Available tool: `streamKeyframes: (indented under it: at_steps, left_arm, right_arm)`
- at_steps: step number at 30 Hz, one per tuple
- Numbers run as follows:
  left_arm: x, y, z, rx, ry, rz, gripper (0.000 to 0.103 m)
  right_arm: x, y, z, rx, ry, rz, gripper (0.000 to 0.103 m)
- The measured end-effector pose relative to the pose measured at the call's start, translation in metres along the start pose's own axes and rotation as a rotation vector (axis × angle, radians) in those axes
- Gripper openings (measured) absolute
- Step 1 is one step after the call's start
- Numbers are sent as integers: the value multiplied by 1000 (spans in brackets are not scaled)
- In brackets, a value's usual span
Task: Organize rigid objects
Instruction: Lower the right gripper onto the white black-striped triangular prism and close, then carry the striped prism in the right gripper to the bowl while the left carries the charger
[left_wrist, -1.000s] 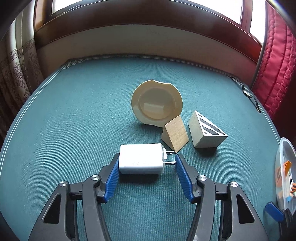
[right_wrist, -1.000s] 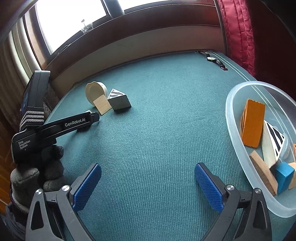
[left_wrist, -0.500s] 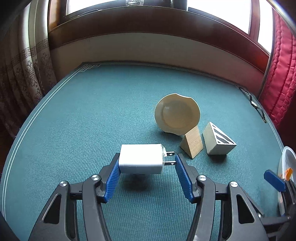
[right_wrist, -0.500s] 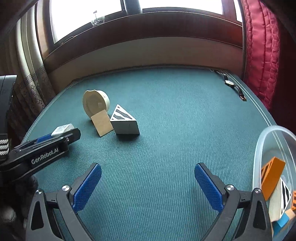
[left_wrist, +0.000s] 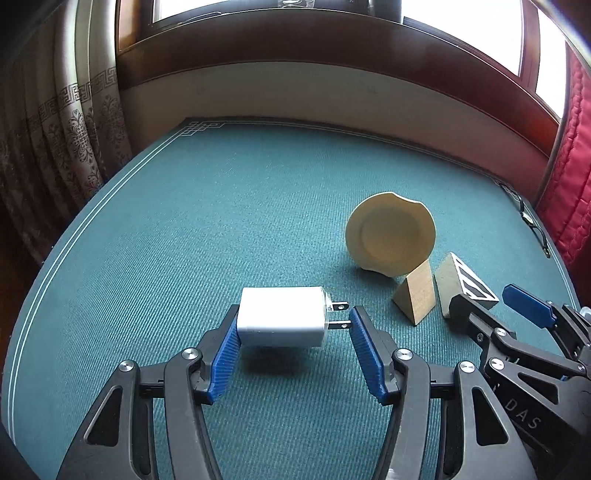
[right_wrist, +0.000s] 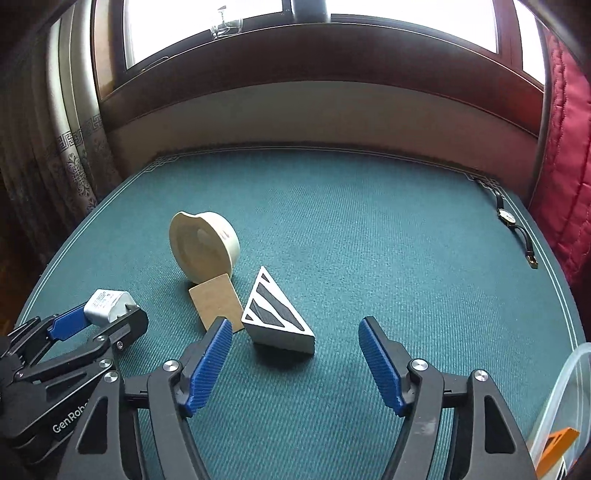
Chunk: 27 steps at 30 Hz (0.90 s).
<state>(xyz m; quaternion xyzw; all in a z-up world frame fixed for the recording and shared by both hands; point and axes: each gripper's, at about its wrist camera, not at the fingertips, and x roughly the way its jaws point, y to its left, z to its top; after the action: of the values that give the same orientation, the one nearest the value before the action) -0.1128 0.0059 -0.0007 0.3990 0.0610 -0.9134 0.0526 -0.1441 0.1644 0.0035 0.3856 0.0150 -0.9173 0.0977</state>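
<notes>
A white charger plug (left_wrist: 282, 320) hangs just above the green table, its shadow below it. My left gripper (left_wrist: 293, 332) is shut on it, one pad on the body and the other on the prongs. Beyond it a cream round dish (left_wrist: 389, 236) stands on edge, with a plain wooden wedge (left_wrist: 417, 295) and a black-striped white triangular block (left_wrist: 452, 284) beside it. My right gripper (right_wrist: 294, 325) reaches over the striped block (right_wrist: 275, 317). Its jaws are closing, and neither pad touches the block. The left finger tip (right_wrist: 218, 332) is close to the wooden wedge (right_wrist: 216, 301).
A clear plastic bin (right_wrist: 557, 398) with an orange block (right_wrist: 554, 446) sits at the right edge. A wristwatch (right_wrist: 517, 229) lies at the far right of the table. A wall, window and curtains close off the back and sides.
My right gripper has swung left from the bin to the striped block, and its jaws have narrowed. The left gripper has shifted slightly with the charger still in it.
</notes>
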Motion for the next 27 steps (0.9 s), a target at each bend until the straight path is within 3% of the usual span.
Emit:
streamKeyframes:
  at_steps: [2, 9, 27]
  left_arm:
    - [1, 1, 0, -3, 3, 0, 59]
    - [2, 0, 0, 3, 7, -6, 59]
    - [-6, -14, -4, 39, -4, -41, 59]
  right_arm:
    - [3, 2, 1, -10, 2, -5, 74]
    - [16, 1, 0, -15, 42, -19, 43]
    - [-27, -12, -32, 70, 26, 2, 43]
